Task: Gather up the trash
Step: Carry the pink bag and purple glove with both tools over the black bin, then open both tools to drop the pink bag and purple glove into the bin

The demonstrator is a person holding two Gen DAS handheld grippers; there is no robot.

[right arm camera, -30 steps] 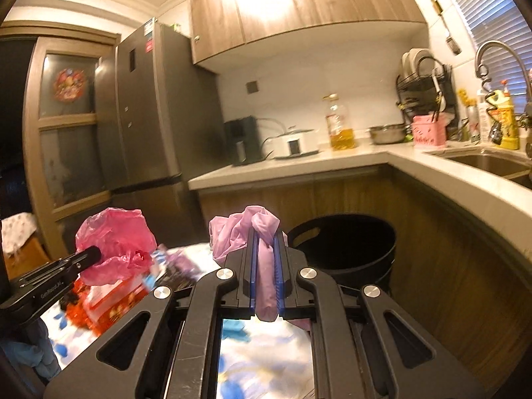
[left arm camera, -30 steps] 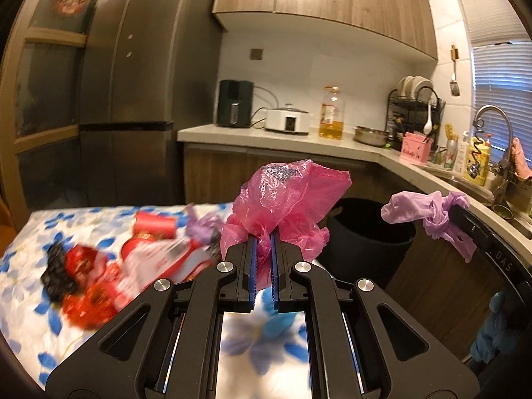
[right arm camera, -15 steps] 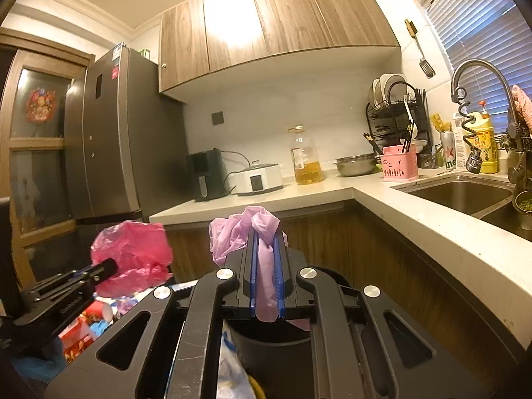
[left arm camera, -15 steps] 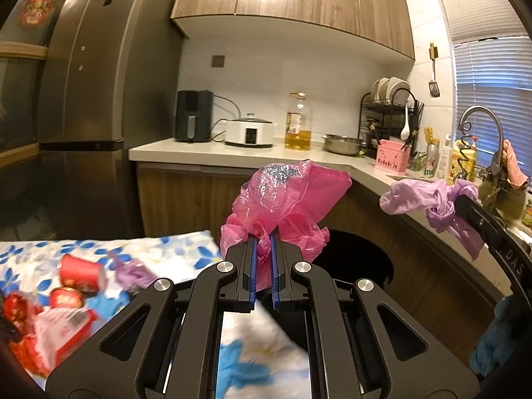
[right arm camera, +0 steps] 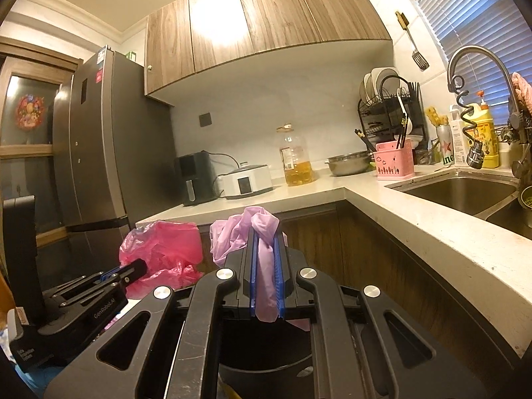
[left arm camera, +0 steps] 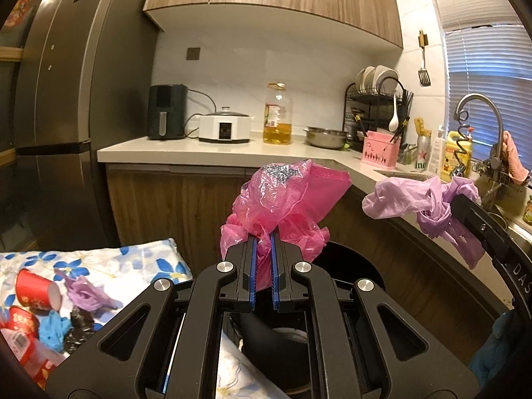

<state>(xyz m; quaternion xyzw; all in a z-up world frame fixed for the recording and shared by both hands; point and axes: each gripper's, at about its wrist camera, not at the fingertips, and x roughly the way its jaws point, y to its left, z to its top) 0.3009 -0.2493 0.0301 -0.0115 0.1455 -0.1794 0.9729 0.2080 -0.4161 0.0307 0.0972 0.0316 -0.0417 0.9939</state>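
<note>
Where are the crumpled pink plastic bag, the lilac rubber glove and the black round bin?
crumpled pink plastic bag (left arm camera: 286,199), left wrist view, middle of its bunched top.
lilac rubber glove (right arm camera: 264,266), right wrist view, strip clamped between the pads.
black round bin (left arm camera: 352,266), left wrist view, dark inner wall.

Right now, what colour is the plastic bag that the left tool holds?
Pink. The plastic bag shows best in the left wrist view, pinched in the left tool.

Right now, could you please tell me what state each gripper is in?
Left gripper: closed on the pink plastic bag.
Right gripper: closed on the purple glove.
</note>
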